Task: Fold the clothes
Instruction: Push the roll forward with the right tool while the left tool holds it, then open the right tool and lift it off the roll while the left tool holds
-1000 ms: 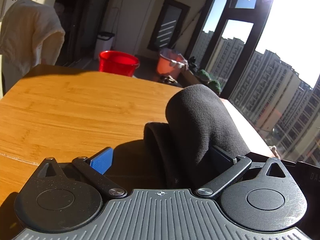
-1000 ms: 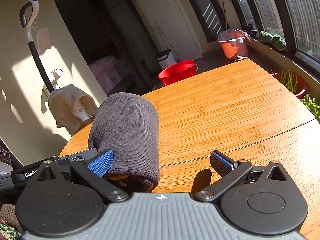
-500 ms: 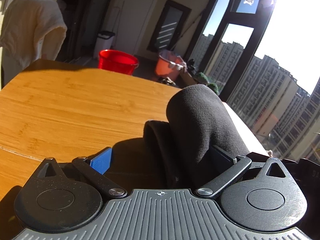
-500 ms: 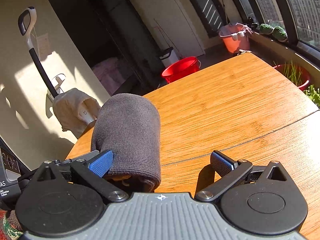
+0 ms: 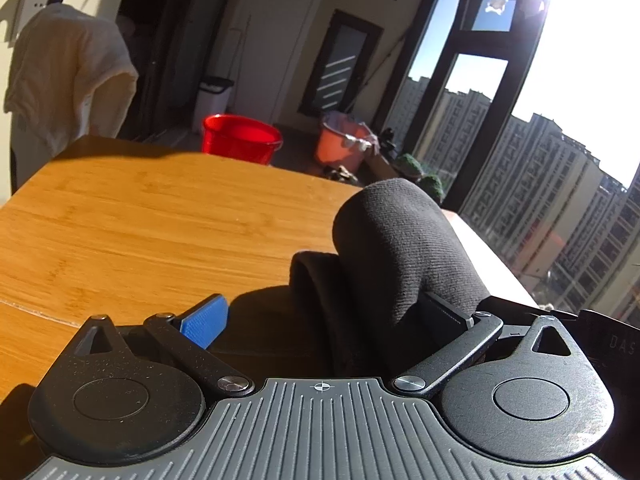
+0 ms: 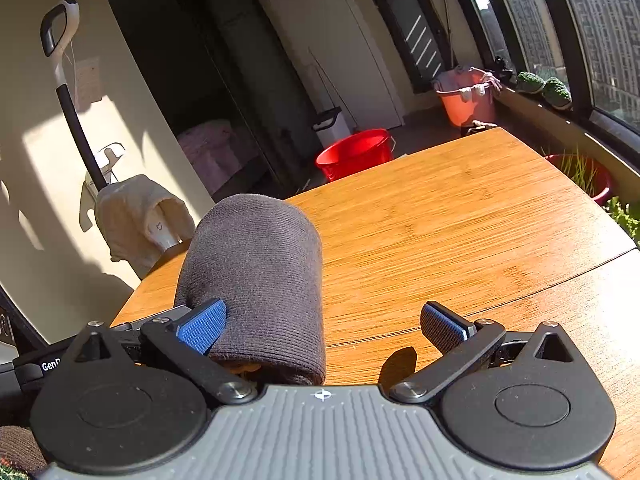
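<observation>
The left tool [image 5: 324, 316] stands spread wide above the wooden surface [image 5: 140, 220], gripping nothing; a dark knit cloth [image 5: 400, 248] drapes in a hump over its right finger; the right tool [image 6: 322, 320] is likewise released, its fingers well apart, with a grey ribbed cloth [image 6: 260, 268] humped over its left finger; a red bucket [image 6: 354, 152] sits beyond the surface's far edge.

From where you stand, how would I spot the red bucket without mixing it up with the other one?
Start at the wooden table and look past its far edge to the floor. The red bucket sits there, near a white bin. Its neighbour by the window is a paler orange bucket with cloth draped on its rim; the red one looks bare and brighter.
</observation>
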Demonstrator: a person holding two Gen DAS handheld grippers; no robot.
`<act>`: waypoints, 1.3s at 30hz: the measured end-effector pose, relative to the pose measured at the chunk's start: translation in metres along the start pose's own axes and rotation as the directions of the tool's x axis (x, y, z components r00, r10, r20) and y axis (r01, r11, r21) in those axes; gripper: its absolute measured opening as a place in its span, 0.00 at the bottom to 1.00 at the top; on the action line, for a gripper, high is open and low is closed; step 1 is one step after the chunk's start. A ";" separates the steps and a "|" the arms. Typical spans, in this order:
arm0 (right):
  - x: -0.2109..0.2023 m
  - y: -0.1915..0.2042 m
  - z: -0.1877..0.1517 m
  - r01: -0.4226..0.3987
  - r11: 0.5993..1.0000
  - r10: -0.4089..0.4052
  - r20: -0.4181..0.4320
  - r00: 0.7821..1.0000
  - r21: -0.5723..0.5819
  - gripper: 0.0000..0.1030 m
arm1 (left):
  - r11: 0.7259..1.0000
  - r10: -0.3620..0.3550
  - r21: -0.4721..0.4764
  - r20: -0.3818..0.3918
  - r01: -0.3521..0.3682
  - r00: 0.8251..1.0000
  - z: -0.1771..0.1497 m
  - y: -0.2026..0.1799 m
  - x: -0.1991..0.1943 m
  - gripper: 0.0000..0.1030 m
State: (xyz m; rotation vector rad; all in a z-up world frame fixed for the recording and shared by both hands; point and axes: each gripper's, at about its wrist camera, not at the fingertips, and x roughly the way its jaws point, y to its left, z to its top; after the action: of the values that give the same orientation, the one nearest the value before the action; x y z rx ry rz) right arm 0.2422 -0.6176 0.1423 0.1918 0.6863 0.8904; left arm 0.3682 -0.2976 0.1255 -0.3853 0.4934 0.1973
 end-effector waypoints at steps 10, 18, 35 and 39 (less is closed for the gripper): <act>0.002 0.002 -0.001 0.002 1.000 -0.002 -0.010 1.000 -0.005 1.00 | 0.994 0.022 0.108 0.001 -0.022 1.000 -0.002 -0.015 -0.006 1.00; 0.012 0.031 0.041 0.029 0.986 -0.031 -0.009 0.999 -0.161 1.00 | 0.998 0.002 0.070 -0.012 -0.001 1.000 -0.008 -0.004 -0.003 1.00; 0.050 0.039 0.067 -0.033 0.986 0.019 -0.088 0.996 -0.161 1.00 | 1.000 -0.007 0.030 -0.022 0.007 1.000 -0.008 0.006 -0.002 1.00; 0.054 0.064 0.051 0.007 0.937 -0.070 -0.169 0.983 -0.349 1.00 | 0.999 -0.004 0.032 -0.022 0.005 1.000 -0.007 0.005 -0.002 1.00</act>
State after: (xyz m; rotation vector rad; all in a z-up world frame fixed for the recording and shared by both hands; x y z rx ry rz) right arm 0.2557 -0.5294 0.1839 -0.2207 0.6842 0.9837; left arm 0.3621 -0.2957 0.1190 -0.3575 0.5170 0.1811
